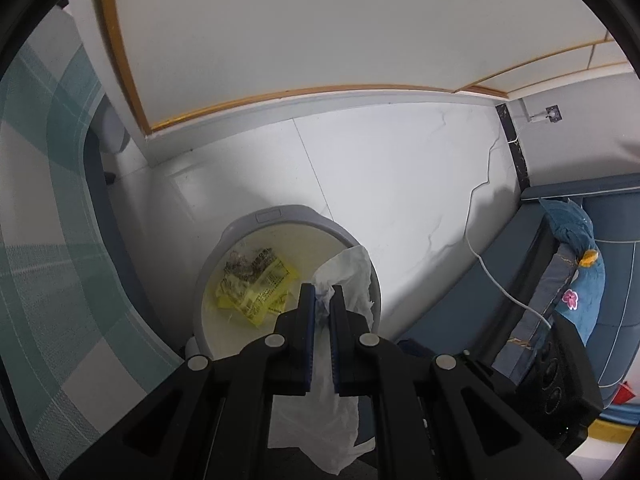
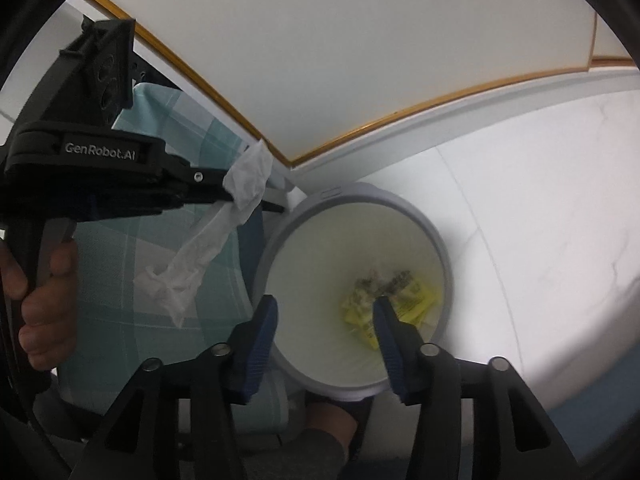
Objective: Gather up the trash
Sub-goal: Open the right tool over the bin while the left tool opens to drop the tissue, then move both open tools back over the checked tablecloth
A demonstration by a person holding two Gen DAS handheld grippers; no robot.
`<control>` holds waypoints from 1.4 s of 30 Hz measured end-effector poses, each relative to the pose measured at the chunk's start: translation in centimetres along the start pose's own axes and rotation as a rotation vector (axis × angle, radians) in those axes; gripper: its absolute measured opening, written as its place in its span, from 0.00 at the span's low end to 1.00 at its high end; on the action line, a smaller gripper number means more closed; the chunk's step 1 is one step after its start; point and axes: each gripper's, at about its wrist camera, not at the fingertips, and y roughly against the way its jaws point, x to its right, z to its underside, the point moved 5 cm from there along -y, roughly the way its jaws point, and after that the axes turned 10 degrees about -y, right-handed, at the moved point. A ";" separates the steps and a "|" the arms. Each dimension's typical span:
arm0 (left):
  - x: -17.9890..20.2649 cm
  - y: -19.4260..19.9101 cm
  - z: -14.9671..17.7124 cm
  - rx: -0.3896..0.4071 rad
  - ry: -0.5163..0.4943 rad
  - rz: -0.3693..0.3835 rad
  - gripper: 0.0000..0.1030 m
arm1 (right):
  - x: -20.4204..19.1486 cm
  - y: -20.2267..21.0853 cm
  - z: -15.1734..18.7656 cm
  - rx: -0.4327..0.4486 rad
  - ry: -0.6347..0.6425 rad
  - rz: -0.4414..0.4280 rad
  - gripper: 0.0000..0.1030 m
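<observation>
My left gripper (image 1: 322,292) is shut on a crumpled white tissue (image 1: 352,276), which hangs down between and below the fingers. It hovers over the near right rim of a round grey trash bin (image 1: 276,214) on the floor. Yellow wrappers (image 1: 260,284) lie inside the bin. In the right wrist view the left gripper (image 2: 276,206) comes in from the left with the tissue (image 2: 200,256) dangling left of the bin (image 2: 400,200). My right gripper (image 2: 326,304) is open and empty above the bin, with the yellow wrappers (image 2: 416,292) below its right finger.
A bed with a teal checked sheet (image 1: 44,216) stands left of the bin. A blue sofa (image 1: 616,280) with a cushion is at the right. A white cable (image 1: 480,248) runs across the white tiled floor. A white wall panel with a wood trim is behind.
</observation>
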 end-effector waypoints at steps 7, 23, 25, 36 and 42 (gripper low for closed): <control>0.8 -1.2 0.2 -0.033 -0.038 -0.003 0.03 | 0.7 3.0 -0.1 0.077 -0.017 0.042 0.68; 1.0 -4.1 0.9 -0.128 -0.046 -0.086 0.09 | 2.6 4.9 -1.1 0.126 -0.078 0.054 0.76; 1.1 -4.4 1.0 -0.138 -0.053 -0.114 0.24 | 2.9 5.1 -1.0 0.126 -0.088 0.052 0.76; 0.7 -3.4 1.0 -0.113 -0.056 -0.197 0.57 | 3.4 5.5 -0.4 0.150 -0.102 0.053 0.78; 1.3 -1.2 1.2 -0.041 -0.086 -0.237 0.58 | 2.9 6.8 -0.4 0.173 -0.088 0.056 0.84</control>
